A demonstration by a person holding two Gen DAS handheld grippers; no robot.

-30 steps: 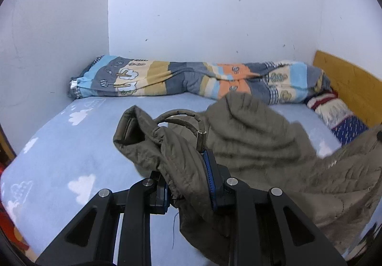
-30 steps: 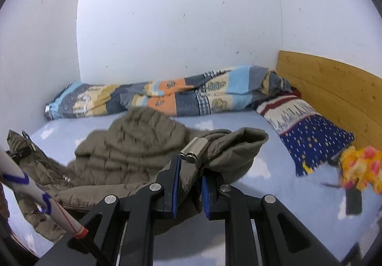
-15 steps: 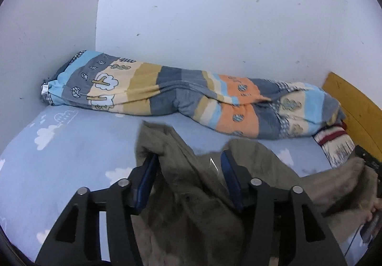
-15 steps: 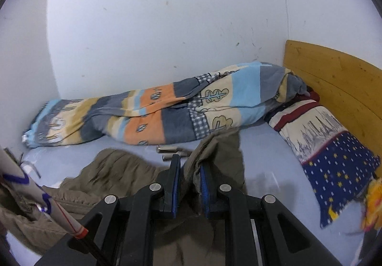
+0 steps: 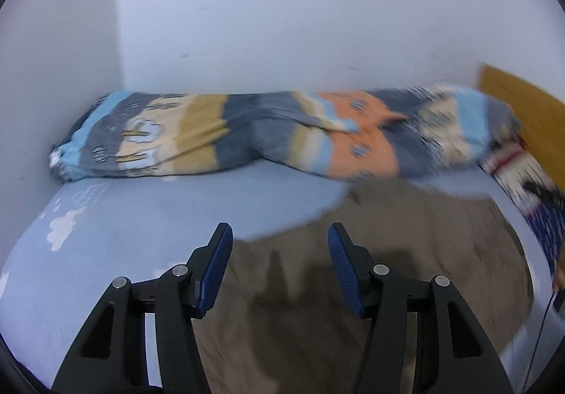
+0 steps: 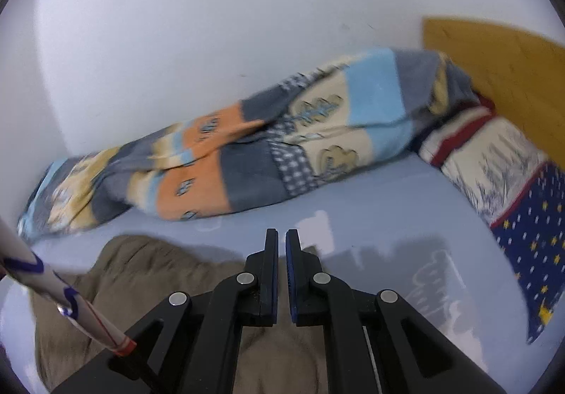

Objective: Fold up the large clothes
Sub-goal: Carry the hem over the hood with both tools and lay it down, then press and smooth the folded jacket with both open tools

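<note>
Blue bed carries a blurred olive jacket; left claw gapes empty, right claw is pinched closed, empty.

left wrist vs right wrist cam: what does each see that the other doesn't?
Left wrist only: the left gripper, open and empty over the olive jacket.

Right wrist only: the right gripper, shut on nothing, and a white rod with blue marks at lower left.

Both: the jacket on the blue sheet, the striped blanket along the wall, the patterned pillow and the wooden headboard.
</note>
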